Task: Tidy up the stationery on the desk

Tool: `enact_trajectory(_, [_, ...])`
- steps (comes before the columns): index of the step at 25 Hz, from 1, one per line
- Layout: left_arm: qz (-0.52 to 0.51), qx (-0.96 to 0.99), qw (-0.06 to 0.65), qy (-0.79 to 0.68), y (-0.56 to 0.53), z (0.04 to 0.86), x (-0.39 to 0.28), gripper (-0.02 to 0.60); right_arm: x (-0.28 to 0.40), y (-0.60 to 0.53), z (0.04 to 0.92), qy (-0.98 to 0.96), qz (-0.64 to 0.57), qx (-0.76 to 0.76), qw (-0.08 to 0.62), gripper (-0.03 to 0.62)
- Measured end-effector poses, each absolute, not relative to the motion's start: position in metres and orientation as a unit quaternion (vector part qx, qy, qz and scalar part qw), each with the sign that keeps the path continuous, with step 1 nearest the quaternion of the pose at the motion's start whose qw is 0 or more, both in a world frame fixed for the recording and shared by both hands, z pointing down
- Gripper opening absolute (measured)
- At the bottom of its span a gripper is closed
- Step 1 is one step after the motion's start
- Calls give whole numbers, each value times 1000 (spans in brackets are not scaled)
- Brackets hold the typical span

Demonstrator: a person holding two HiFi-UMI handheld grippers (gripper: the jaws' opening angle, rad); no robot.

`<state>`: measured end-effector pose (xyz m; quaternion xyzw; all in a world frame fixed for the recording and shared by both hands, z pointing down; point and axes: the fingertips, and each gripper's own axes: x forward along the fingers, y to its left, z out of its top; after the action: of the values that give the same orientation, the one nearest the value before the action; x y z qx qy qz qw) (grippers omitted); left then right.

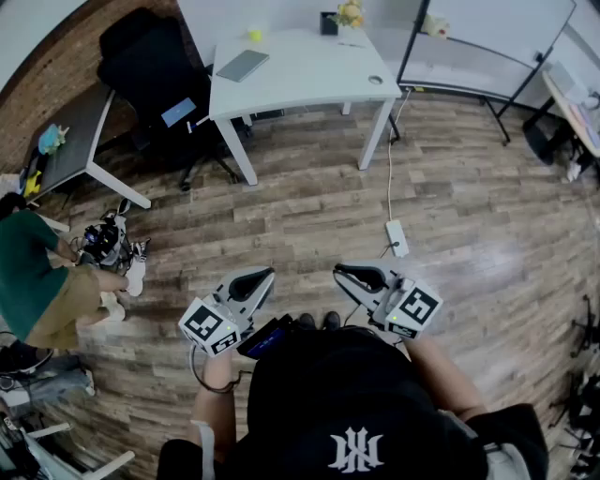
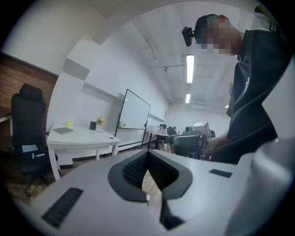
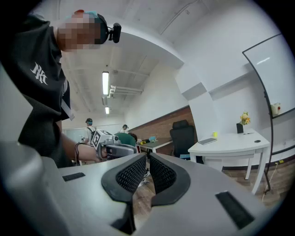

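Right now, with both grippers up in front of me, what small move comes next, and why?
Probably step forward toward the white desk: it stands across the wood floor, seemingly well beyond reach. The left gripper is shut on nothing and the right gripper has its jaws slightly apart, also empty, so nothing needs setting down first.

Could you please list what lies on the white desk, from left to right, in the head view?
Flat grey tablet → dark holder with yellow flowers → small round object.
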<state>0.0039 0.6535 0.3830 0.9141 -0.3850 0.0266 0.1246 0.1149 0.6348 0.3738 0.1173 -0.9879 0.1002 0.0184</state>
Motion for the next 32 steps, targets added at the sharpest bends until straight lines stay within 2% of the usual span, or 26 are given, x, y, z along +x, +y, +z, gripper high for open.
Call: enact_trajectory(32, [63,907,151,-387,635,392,25,0,155,596,391,-983,135,123,24,51])
